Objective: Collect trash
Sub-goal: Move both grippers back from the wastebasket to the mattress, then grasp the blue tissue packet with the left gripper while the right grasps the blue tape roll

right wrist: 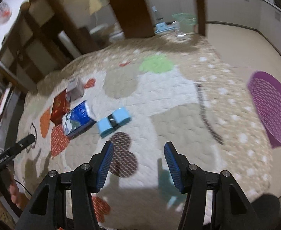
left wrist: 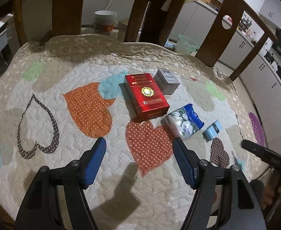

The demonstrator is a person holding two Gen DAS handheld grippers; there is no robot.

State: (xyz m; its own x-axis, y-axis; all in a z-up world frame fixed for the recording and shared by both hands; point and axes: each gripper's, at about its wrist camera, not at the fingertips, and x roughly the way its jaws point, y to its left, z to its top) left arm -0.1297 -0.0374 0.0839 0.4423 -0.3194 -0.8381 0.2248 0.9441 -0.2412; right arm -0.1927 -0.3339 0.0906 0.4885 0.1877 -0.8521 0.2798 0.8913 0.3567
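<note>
Trash sits in a cluster on the quilted heart-print cover [left wrist: 83, 172]: red carton [left wrist: 146, 95] at 12 o'clock from my left gripper [left wrist: 139, 151], its gold lettering upside down and not fully legible to me; grey box [left wrist: 167, 81] touching it at 1; blue floral tissue pack [left wrist: 184, 122] and small light-blue box [left wrist: 211, 132] at 2. Left jaws stand apart, nothing between. My right gripper [right wrist: 138, 157] points steeply down, jaws apart, empty. Purple basket [right wrist: 271, 111] at its 2 o'clock.
</note>
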